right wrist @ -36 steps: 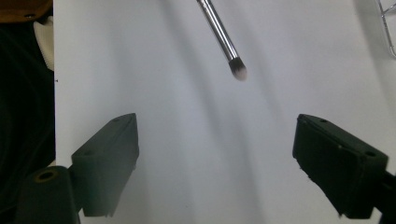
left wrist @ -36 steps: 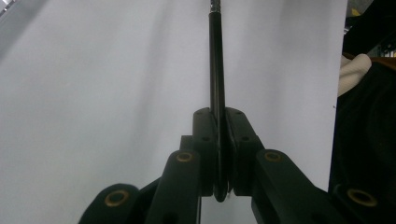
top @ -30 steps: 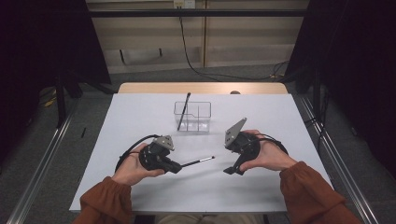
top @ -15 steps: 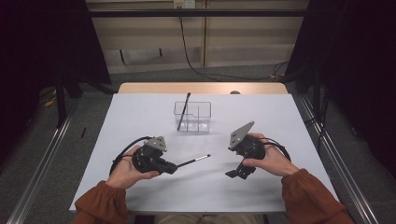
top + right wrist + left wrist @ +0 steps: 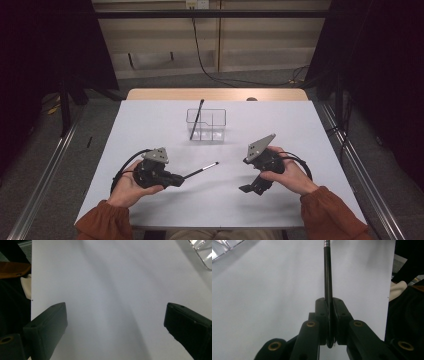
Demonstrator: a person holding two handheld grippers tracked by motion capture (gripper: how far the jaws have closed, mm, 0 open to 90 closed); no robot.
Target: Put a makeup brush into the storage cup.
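My left gripper (image 5: 176,178) clamps one pen (image 5: 201,171) pointing toward two o'clock at the clear box (image 5: 206,124), my right gripper (image 5: 251,186) gapes empty; held by its end, the pen may pivot and miss the compartment.

Right gripper (image 5: 115,322): jaws spread wide, nothing between them. White table (image 5: 105,285) ahead. Clear container (image 5: 203,252) corner far ahead, right of jaws.

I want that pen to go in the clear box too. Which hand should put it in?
Probably the left. The left gripper is already shut on the black pen; the right gripper is open.
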